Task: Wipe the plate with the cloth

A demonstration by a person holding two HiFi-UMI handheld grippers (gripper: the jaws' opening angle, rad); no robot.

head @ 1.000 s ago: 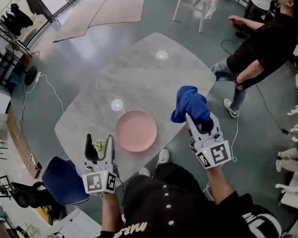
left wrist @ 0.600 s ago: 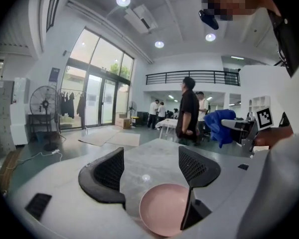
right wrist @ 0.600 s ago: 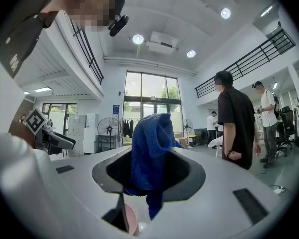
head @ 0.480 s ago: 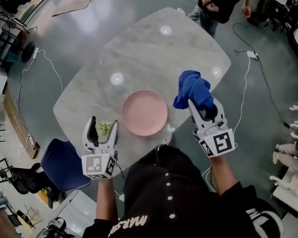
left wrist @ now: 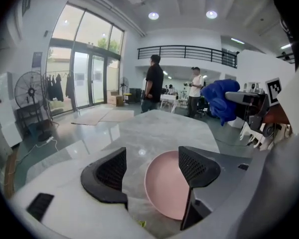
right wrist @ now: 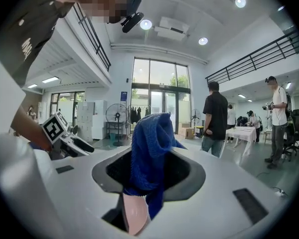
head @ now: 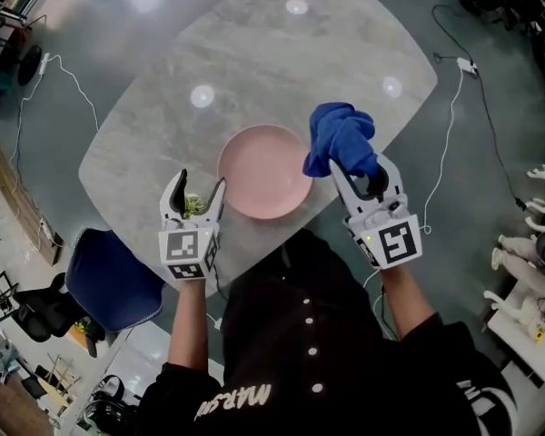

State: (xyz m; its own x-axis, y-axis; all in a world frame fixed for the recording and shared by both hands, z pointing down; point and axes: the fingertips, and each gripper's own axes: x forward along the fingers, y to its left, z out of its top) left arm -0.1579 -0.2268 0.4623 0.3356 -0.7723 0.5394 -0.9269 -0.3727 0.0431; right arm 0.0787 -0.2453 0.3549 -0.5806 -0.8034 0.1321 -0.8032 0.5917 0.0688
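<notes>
A round pink plate (head: 265,170) lies on the grey marble table (head: 254,62), near its front edge. My right gripper (head: 361,174) is shut on a blue cloth (head: 340,138) that bunches up above its jaws, just right of the plate. In the right gripper view the cloth (right wrist: 149,153) fills the gap between the jaws, with a slice of the plate (right wrist: 134,213) below. My left gripper (head: 196,192) stands open, left of the plate, over a small green thing (head: 193,204) on the table. In the left gripper view the plate (left wrist: 167,189) shows between the open fingers (left wrist: 109,176).
A blue chair (head: 113,280) stands at the table's front left corner. A cable (head: 450,107) runs over the floor on the right. In the left gripper view, people (left wrist: 153,83) stand at the far end of the hall beyond the table.
Both grippers have closed in toward the plate: the left one came up beside its left rim, and the right one with the cloth moved left to its right rim.
</notes>
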